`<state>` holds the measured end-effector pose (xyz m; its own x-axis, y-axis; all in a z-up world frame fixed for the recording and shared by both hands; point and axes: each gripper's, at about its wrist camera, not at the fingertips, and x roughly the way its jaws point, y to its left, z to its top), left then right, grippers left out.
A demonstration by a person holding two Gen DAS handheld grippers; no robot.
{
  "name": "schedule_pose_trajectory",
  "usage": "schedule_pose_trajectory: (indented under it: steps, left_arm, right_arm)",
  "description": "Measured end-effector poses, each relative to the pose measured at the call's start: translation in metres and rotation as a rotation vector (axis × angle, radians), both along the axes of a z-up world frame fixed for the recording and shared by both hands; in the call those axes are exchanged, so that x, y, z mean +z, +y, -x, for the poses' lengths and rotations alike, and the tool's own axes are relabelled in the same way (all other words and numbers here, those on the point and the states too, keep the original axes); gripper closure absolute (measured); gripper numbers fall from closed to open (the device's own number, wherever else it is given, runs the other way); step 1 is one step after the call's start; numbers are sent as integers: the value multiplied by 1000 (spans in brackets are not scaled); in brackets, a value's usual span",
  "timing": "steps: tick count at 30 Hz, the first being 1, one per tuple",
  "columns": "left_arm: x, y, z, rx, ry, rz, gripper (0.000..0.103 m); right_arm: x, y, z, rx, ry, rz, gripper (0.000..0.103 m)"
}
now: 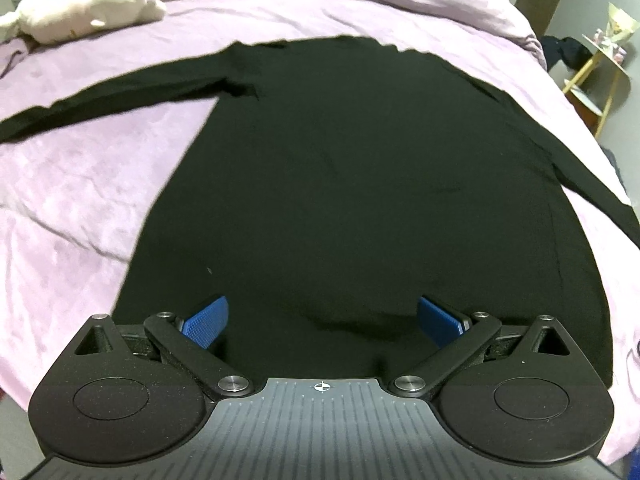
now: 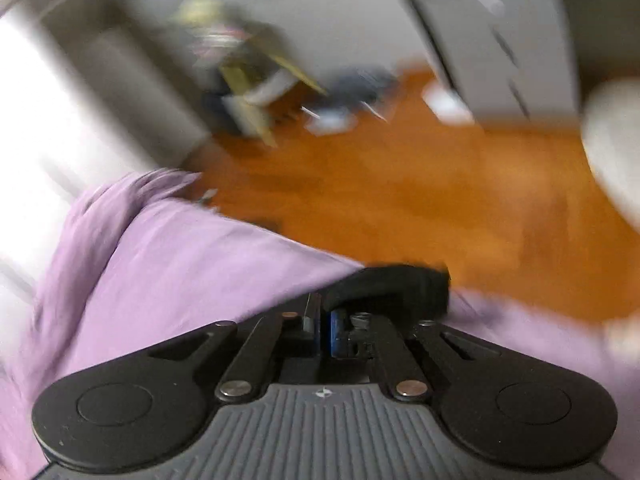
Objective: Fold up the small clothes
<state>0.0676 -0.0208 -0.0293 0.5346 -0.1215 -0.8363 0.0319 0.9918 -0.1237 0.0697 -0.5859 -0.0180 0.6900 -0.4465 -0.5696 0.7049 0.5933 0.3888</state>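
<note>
While the black long-sleeved top (image 1: 360,184) lies spread flat across the lilac bed cover (image 1: 72,200), the left gripper (image 1: 322,316) hovers over the top's near hem, jaws spread wide, blue pads (image 1: 206,322) clear of each other with nothing between them. One sleeve (image 1: 100,104) of the top runs straight out to the left, the other sleeve (image 1: 600,200) trails off toward the right edge of the bed. Beyond the top's far edge, up and left of it, a pale plush toy (image 1: 88,12) rests on the cover. Over to the right wrist view, badly smeared: the right gripper (image 2: 326,330) has its jaws pressed together, and a dark bunch of fabric (image 2: 396,288), probably part of the top, sits pinched at their tips. Past that fabric lie the cover's edge and an orange wood floor (image 2: 440,200).
</note>
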Motion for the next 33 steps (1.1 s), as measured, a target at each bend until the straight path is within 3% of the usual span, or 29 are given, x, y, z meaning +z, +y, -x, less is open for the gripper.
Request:
schedule_pose_trajectory:
  steps: [3,6,8,9,10,11,15,20,25,30,33]
  left_arm:
    - [8,7,-6,8,-34,10,0]
    - [17,13,-13,15,-71,33,0]
    - [24,16,-19,11,-100,53,0]
    - [26,16,-23,6,-114,60,0]
    - [28,16,-27,-2,-123,64,0]
    - [29,15,-30,-10,-128,67,0]
    - [24,9,-50,-47,-97,133,1]
    - [10,-25,-96,-132,-15,302,12]
    - [-19,-66,-160,-163,130,461,29]
    - [-53,-94,-202,-121,257,499,47]
    - [-62,-99,-211,-105,261,489,57]
  right_arm:
    - [41,96,-35,328,25,337,99]
    - [45,193,-47,681,44,555,98]
    - [23,258,-50,923,136,664,83]
    - [10,280,-50,1006,190,688,63]
    - [-3,296,-50,1071,241,702,53]
    - [-12,307,-49,1117,284,705,53]
    - [-18,306,-35,1138,302,567,53]
    - [-12,237,-26,906,255,195,53]
    - [-23,171,-7,723,123,-167,55]
    - [-42,155,14,667,41,-326,61]
    - [-47,156,14,646,44,-344,60]
